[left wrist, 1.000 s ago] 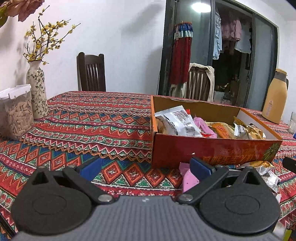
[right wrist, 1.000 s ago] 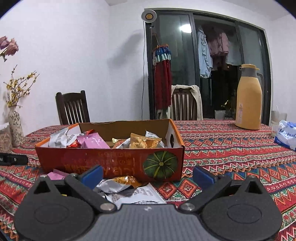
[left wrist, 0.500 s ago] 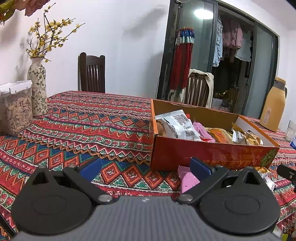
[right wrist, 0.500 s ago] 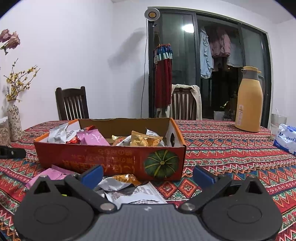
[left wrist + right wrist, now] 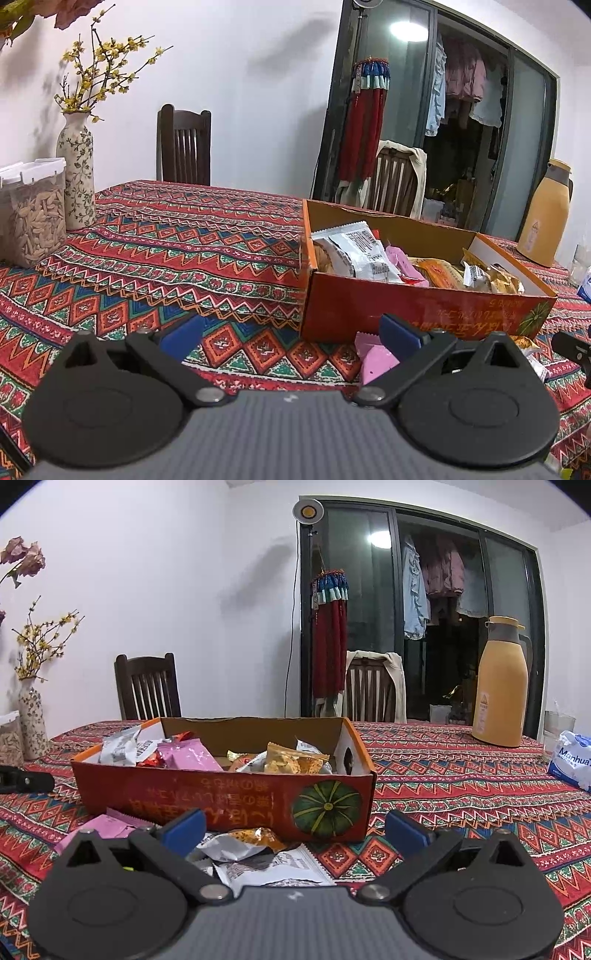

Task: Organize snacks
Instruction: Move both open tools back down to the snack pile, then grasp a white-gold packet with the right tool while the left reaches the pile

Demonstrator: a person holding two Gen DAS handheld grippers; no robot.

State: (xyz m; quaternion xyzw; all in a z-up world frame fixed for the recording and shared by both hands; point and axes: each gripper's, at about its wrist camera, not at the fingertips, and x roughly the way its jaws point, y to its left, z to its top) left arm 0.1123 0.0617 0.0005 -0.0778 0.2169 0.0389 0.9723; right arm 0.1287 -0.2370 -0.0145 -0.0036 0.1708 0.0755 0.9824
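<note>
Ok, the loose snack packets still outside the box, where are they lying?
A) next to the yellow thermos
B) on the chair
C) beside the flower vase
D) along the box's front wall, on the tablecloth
D: the loose packets lie on the tablecloth against the front wall of the box.

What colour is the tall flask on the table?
The flask is mustard yellow with a grey collar, clearest in the right wrist view.

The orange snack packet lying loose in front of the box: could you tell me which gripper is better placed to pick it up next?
Probably the right gripper: the orange snack packet lies just ahead between its open fingers. From the left gripper, it sits far right.
</note>
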